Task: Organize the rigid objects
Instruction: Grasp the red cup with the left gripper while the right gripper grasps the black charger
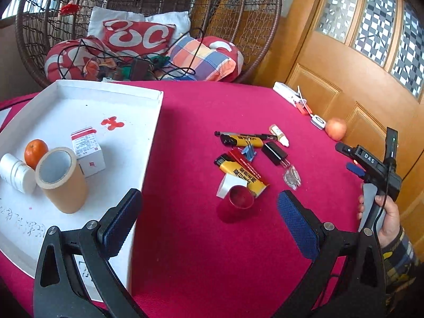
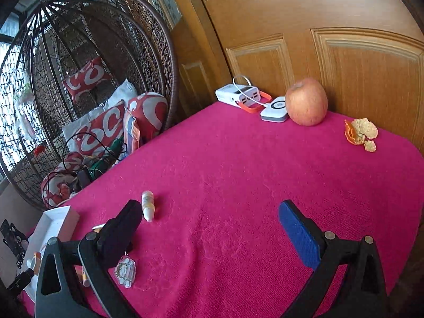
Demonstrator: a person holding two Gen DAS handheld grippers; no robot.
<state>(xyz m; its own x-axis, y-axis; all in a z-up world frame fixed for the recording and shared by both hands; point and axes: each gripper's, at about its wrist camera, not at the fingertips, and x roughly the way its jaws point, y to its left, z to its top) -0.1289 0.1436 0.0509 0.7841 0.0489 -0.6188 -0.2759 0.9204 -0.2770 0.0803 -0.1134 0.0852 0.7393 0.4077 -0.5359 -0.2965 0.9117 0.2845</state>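
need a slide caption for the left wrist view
Open left hand-held gripper above a red cup and scattered small items, beside a white tray already holding four objects.

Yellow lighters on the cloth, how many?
2. One yellow lighter lies at the far side of the pile beside the black pen; the other lies nearer, next to the red cup. More could hide underneath.
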